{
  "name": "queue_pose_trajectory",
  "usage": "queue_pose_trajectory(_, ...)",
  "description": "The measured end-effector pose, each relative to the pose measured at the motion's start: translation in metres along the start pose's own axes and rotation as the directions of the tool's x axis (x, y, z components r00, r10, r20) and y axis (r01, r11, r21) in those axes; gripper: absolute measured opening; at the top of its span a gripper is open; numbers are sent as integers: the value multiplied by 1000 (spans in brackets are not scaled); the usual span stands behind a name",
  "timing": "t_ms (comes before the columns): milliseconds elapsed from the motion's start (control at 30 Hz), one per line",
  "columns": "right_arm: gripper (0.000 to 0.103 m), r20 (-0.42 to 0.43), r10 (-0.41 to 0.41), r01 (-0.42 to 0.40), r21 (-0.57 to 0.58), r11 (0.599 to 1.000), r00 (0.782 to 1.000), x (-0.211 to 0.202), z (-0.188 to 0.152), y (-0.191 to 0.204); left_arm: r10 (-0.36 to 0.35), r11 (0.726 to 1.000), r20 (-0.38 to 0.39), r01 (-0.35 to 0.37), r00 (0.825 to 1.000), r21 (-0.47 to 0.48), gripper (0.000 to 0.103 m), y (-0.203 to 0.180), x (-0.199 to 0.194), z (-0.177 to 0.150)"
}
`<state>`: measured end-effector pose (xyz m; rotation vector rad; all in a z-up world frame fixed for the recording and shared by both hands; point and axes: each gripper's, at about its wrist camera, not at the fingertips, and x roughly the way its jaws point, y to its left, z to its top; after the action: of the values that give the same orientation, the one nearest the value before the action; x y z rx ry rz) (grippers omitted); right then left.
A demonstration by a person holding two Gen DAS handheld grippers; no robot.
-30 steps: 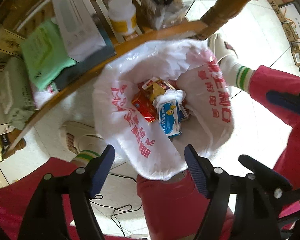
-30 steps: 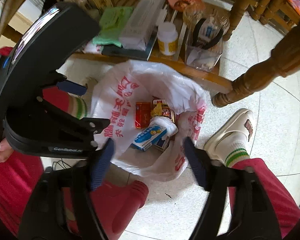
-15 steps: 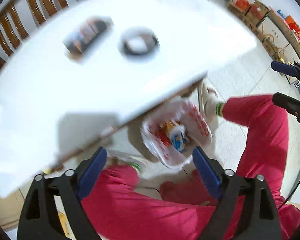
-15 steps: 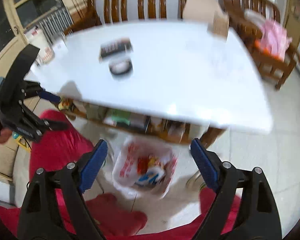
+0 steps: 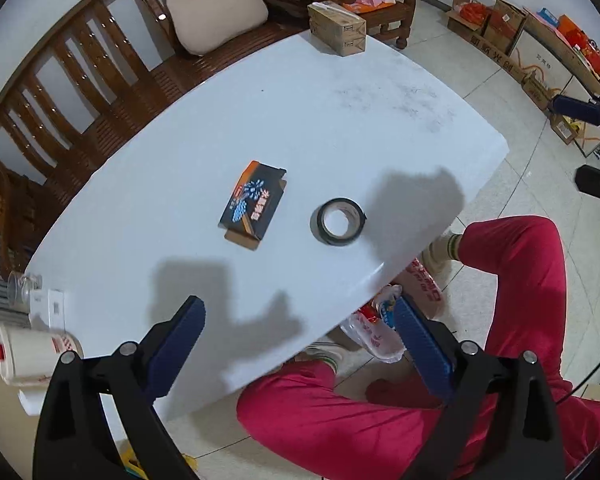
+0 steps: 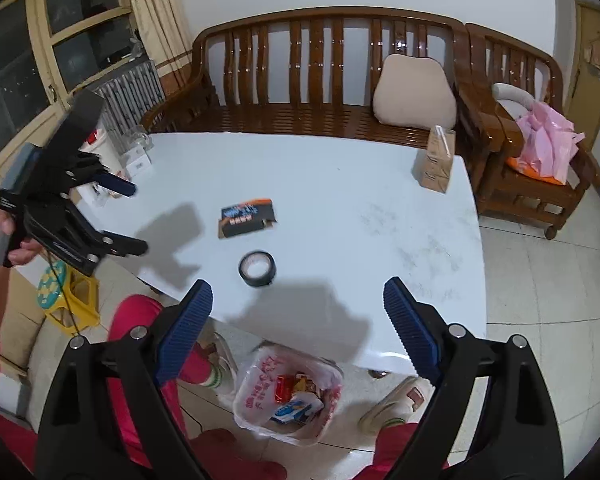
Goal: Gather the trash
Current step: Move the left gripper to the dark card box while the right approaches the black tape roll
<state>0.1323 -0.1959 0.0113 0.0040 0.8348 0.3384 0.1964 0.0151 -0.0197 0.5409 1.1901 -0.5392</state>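
The left gripper (image 5: pixel 298 330) hangs above the near edge of the white worktop (image 5: pixel 340 120), its fingers (image 5: pixel 180 328) spread wide with nothing between them; they have just been opening. The right gripper (image 6: pixel 298 312) likewise has its fingers (image 6: pixel 404 320) wide apart and empty, having just been opening further, poised over the worktop's near rim. Ahead of both pairs of fingers, well clear of every edge, a flattened dark carton (image 5: pixel 254 204) lies beside a roll of black tape (image 5: pixel 338 221), the two near each other but not touching. Bare surface surrounds both. A brown box (image 6: pixel 438 166) stands at the far corner by the wooden bench (image 6: pixel 300 80). Below the right fingers, on the floor under the worktop's edge, the white trash bag (image 6: pixel 256 396) sits open with packets inside, between the person's red-trousered legs (image 5: pixel 520 280).
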Motion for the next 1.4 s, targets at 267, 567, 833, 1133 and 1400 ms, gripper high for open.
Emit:
queue_pose_trajectory(267, 86, -21, 17, -18, -38, 999, 1000, 19, 43, 4, -40, 999, -40, 40, 998, 8, 92, 27, 15, 35)
queue_pose_trajectory(567, 86, -109, 64, -74, -92, 993, 992, 59, 67, 20, -48, 997, -78, 53, 996, 57, 92, 38, 39, 56)
queue_pose_trajectory(833, 86, -191, 69, -92, -119, 989, 979, 100, 70, 24, -65, 995, -124, 74, 990, 73, 92, 52, 79, 61)
queue_pose_trajectory(1133, 86, -284, 75, -118, -139, 983, 956, 144, 63, 26, -97, 993, -193, 107, 976, 41, 92, 70, 127, 67)
queue_pose_trajectory(1400, 86, -379, 53, -125, -169, 978, 924, 189, 46, 28, -117, 991, -226, 127, 967, 30, 92, 79, 154, 72)
